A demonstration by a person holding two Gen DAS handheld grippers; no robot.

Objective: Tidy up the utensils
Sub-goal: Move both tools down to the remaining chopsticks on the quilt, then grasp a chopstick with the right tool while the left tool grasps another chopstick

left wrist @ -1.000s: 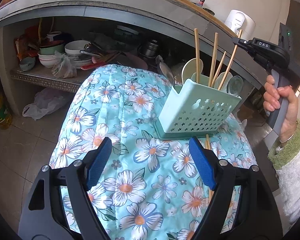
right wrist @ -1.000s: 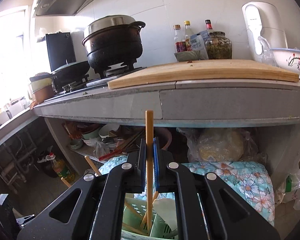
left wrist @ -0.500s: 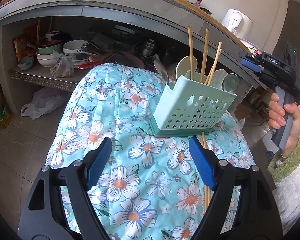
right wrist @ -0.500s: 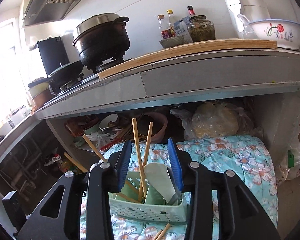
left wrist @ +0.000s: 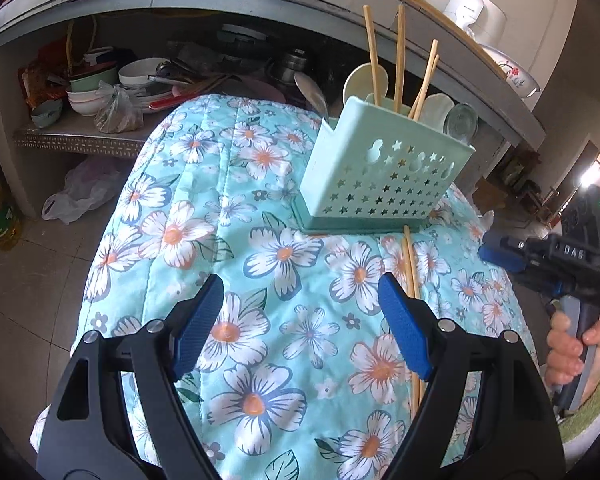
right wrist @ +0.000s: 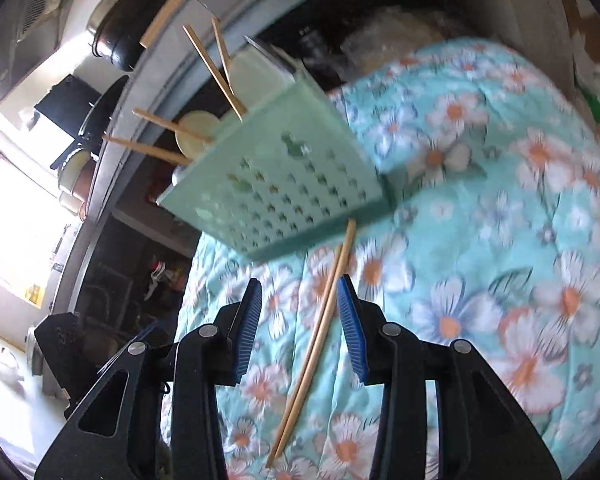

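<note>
Kitchen floor-level setup, teal floral quilted cloth (left wrist: pixel 236 216) as work surface. Nearest: left gripper (left wrist: pixel 300 324), jaws wide apart, nothing between. Right gripper (right wrist: pixel 298 320), jaws part-open w/ nothing gripped, straddling pair of loose wooden chopsticks (right wrist: pixel 320 328) lying on cloth just in front of holder. Beyond: mint-green perforated plastic utensil holder (left wrist: pixel 384 176) w/ chopsticks and spoons upright. Far: shelf of bowls (left wrist: pixel 100 88) under counter. Risk: sticks lie together, so pinch may take both or roll one off the soft cloth.
</note>
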